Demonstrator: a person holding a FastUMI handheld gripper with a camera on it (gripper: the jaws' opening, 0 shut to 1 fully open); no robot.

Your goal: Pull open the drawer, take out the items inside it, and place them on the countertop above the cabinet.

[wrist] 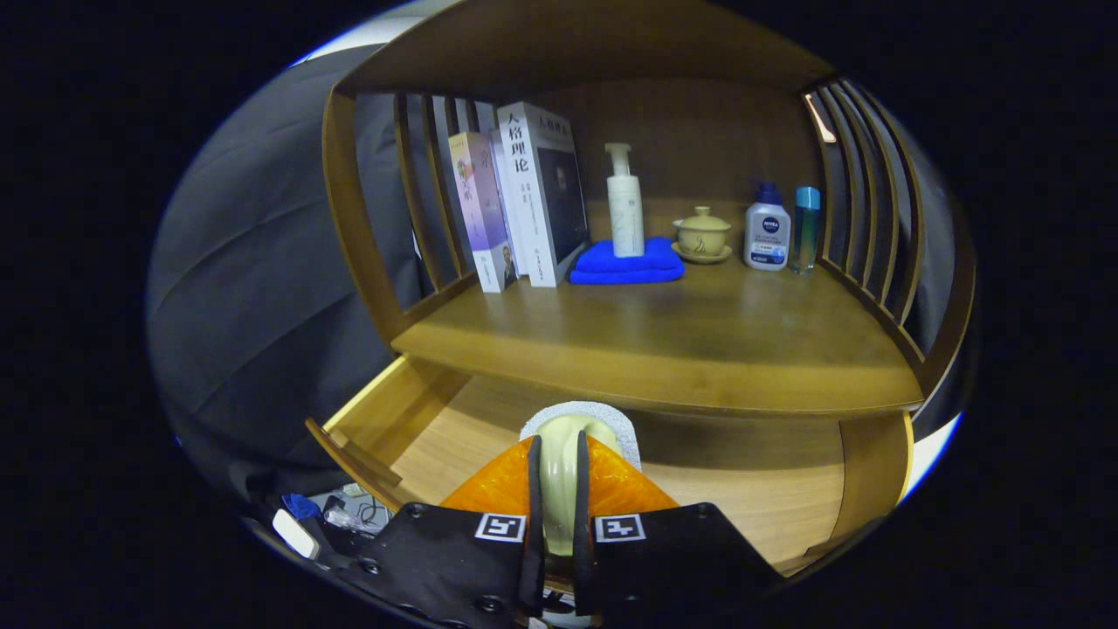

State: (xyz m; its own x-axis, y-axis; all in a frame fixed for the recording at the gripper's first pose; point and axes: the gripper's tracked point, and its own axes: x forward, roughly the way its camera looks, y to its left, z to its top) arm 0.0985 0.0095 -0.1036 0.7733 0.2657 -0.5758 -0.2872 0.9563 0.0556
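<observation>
The tongs (557, 489) are clamped on a brush (559, 454) by its pale handle, over the open drawer (751, 489). It looks light and rigid, handle smooth, so the mid-handle grip suits. Its long axis runs ahead, grey head toward the desk (664, 349).

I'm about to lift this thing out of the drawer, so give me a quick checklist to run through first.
1. Drawer pulled open: ok.
2. Gripper closed on the cream-handled item, a finger on each side: ok.
3. Item free of the drawer floor: cannot tell.
4. Countertop has bare space in front: ok.
5. Blue towel, pump bottle and lidded cup stand well back from that space: ok.
6. Room to clear the countertop's front edge on the way up: cannot tell.
</observation>
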